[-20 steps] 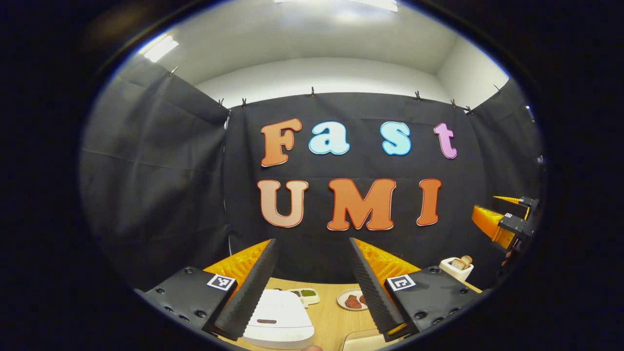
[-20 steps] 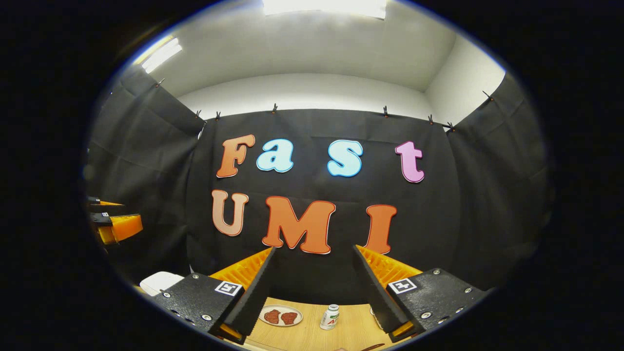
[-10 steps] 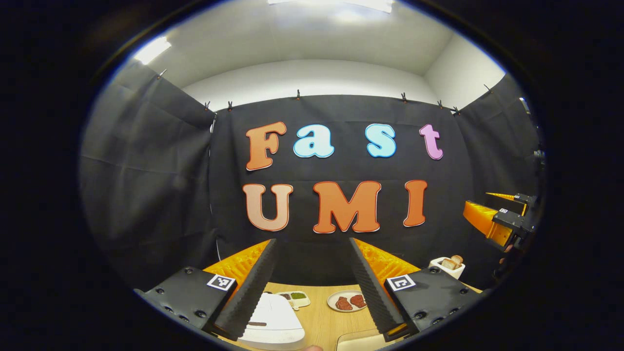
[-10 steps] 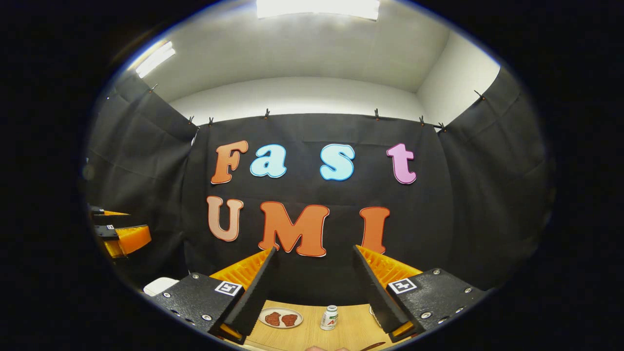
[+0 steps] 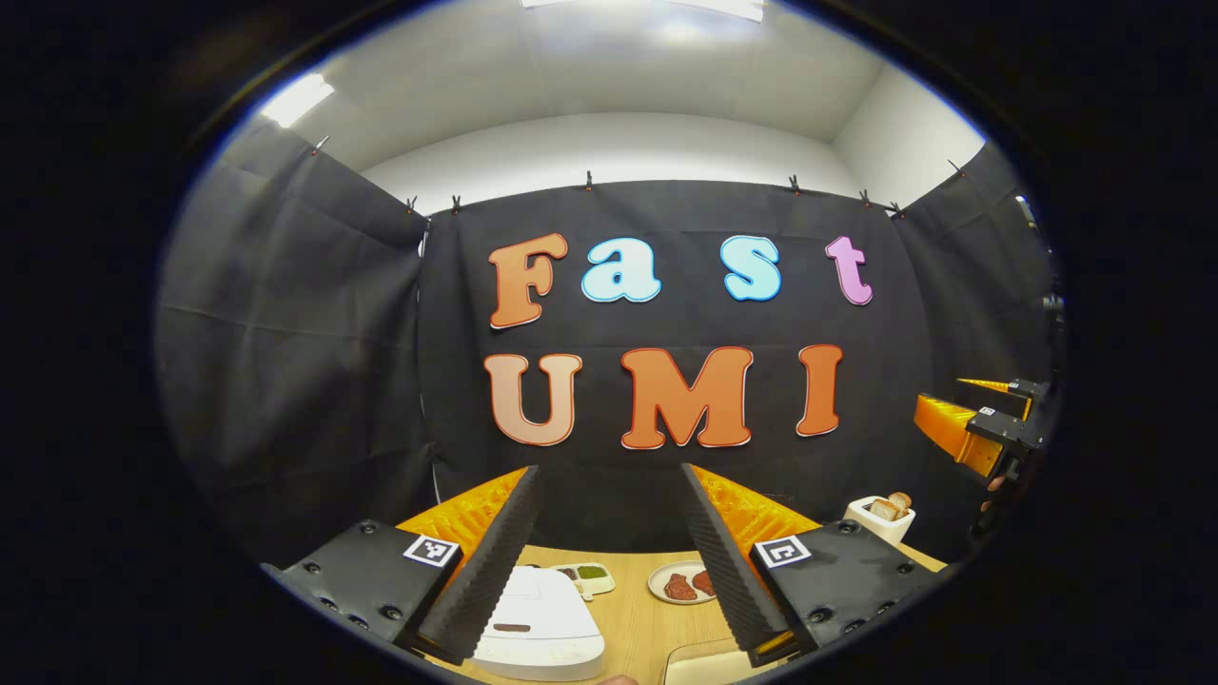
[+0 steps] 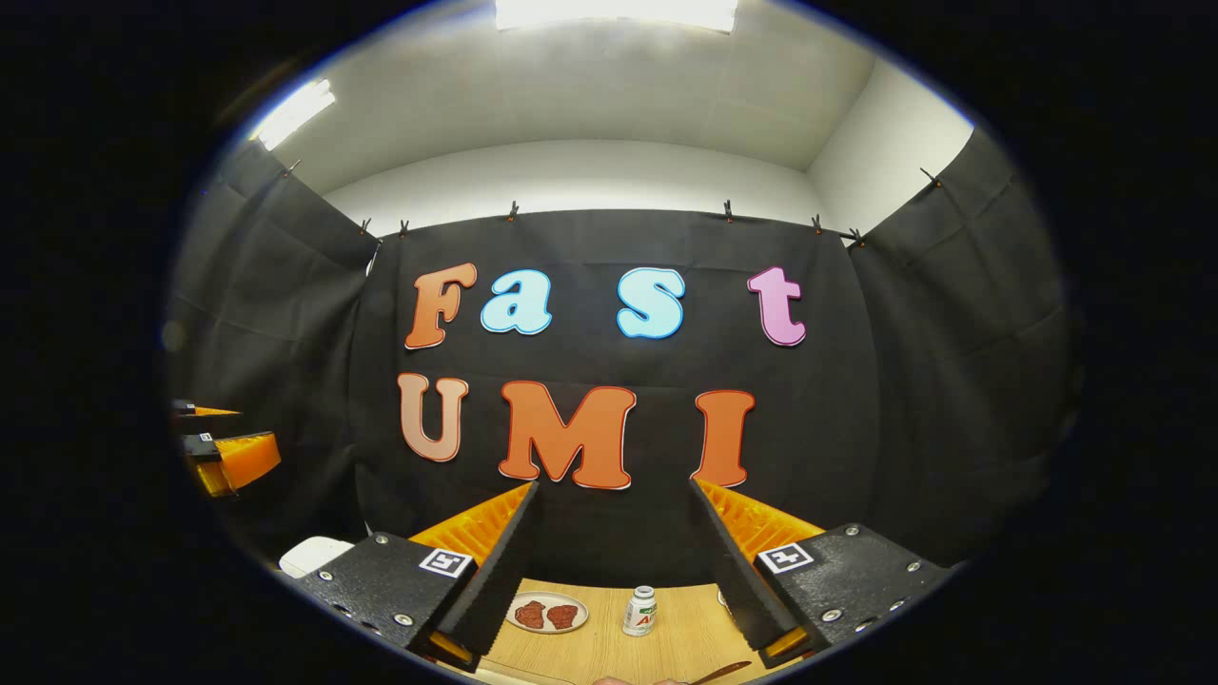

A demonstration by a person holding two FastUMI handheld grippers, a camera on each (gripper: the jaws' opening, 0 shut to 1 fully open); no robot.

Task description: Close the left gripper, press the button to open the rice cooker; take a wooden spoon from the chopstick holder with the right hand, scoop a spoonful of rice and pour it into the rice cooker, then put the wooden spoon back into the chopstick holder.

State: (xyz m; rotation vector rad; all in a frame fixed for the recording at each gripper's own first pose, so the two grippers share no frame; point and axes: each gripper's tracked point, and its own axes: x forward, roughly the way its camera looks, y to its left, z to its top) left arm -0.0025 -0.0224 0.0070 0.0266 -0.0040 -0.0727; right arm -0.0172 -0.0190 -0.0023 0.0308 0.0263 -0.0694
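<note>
Your left gripper (image 5: 609,476) hangs wide open and empty above the wooden table (image 5: 638,618), with the white, closed rice cooker (image 5: 538,628) low in the left gripper view beside its left finger. Your right gripper (image 6: 614,490) is equally spread and holds nothing, a small white bottle (image 6: 640,611) and a round plate of red pieces (image 6: 545,614) showing at the bottom of the right gripper view.

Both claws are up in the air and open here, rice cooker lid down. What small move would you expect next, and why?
Probably closing the left claw: its fingers stand wide apart, raised above the table, while the white rice cooker sits below them with its lid shut. The button press needs a closed tip first. The right claw hangs open, holding nothing, and can wait.
</note>
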